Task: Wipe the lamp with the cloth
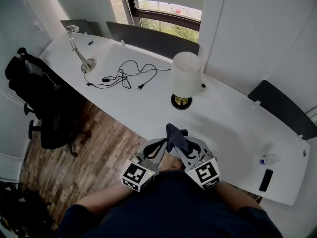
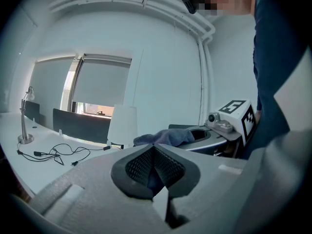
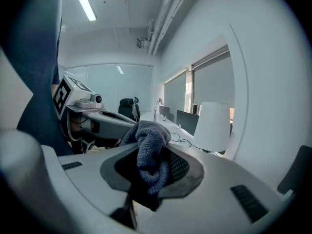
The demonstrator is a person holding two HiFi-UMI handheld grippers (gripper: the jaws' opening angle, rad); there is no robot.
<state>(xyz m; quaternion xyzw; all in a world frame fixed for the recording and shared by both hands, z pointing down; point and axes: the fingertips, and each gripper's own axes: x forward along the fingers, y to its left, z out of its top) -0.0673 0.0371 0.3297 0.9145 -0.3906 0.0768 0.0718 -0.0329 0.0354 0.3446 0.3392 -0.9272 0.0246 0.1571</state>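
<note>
Over the near edge of the worktop (image 1: 233, 118), head view: both claws sit close to the body, tips nearly meeting. The cloth (image 1: 176, 135) sticks up between them. My guess is it is being readied there, well short of the lamp (image 1: 185, 73), which stands far-centre, apart from the cloth and untouched. Wiping not yet begun.

Left gripper view: left claw (image 2: 155, 147) has its pads pressed together with nothing between them. It looks free to steady the lamp later. Cloth (image 2: 163, 137) shows beyond, at the right claw (image 2: 195, 135).

Right gripper view: right claw (image 3: 153, 165) is clamped on the cloth (image 3: 148, 150), a wad bulging above the pads, likely left proud as the wiping face. The lamp's shade shows ahead to the right.

Count: one cloth, two claws, one shaded lamp, one thin desk lamp (image 1: 79, 48) far left, one loose cable (image 1: 124, 76), one chair (image 1: 44, 103).
</note>
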